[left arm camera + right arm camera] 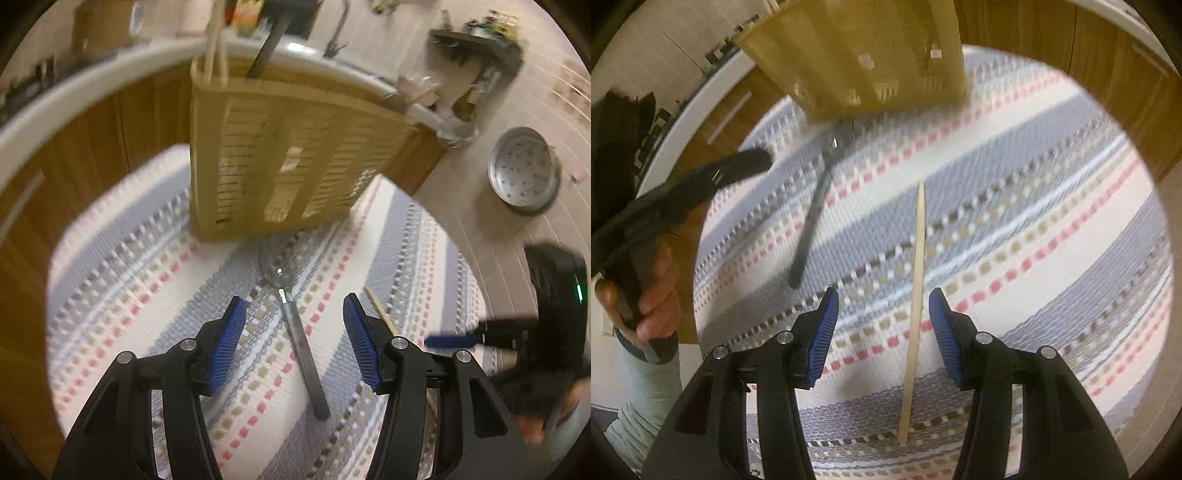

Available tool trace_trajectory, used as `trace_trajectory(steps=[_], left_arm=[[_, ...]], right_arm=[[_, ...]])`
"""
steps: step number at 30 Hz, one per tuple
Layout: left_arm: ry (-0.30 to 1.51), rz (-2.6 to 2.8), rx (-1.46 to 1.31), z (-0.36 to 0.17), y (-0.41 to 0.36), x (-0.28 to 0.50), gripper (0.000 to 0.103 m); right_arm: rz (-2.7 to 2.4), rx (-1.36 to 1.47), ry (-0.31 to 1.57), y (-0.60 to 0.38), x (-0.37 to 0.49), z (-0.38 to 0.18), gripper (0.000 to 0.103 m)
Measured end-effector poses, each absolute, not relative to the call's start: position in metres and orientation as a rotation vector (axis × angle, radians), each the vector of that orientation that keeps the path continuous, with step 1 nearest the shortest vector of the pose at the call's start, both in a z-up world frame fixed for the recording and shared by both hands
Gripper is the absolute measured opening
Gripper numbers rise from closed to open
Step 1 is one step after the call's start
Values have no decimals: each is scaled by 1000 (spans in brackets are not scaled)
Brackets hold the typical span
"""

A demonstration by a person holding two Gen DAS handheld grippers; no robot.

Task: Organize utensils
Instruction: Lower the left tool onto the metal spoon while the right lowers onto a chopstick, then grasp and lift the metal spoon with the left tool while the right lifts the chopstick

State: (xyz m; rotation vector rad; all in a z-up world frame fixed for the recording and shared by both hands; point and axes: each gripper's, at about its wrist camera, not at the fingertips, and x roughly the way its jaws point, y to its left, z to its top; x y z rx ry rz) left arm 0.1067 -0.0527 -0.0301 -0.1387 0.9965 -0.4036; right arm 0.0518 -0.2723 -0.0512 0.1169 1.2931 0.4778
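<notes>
A metal spoon (299, 332) lies on a striped woven mat (147, 295), bowl toward a beige slatted utensil holder (280, 158). My left gripper (294, 314) is open above the spoon's handle, one jaw on each side. A wooden chopstick (915, 295) lies on the mat (1034, 221). My right gripper (883, 306) is open over the chopstick, which runs between its jaws. The spoon (812, 218) and holder (864, 55) show in the right wrist view too. The holder has utensil handles (218, 40) sticking out of its top.
The mat lies on a wooden table (74, 155) with a white rim. The left gripper and the hand holding it (657, 206) show at the left of the right wrist view. A metal bowl (522, 173) sits on the tiled floor. The right gripper (454, 339) shows at the right.
</notes>
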Motion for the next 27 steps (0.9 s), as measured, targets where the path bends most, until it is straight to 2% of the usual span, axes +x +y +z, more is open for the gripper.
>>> trace_trajectory(steps=[11, 14, 16, 21, 24, 27], left_arm=[[1050, -266, -69, -62, -86, 144, 53], [1049, -232, -33, -67, -95, 148, 50], [1056, -216, -16, -70, -101, 151, 40], [1045, -177, 17, -71, -110, 155, 40], [1038, -139, 77, -75, -120, 157, 31], [1031, -153, 97, -77, -127, 155, 31]], right_arm=[[415, 46, 1208, -271, 27, -63, 46], [414, 29, 1198, -270, 20, -64, 40], [413, 23, 1197, -269, 19, -66, 39], [399, 7, 1203, -260, 22, -72, 38], [386, -26, 1224, -253, 25, -74, 35], [377, -70, 1248, -243, 34, -73, 32]])
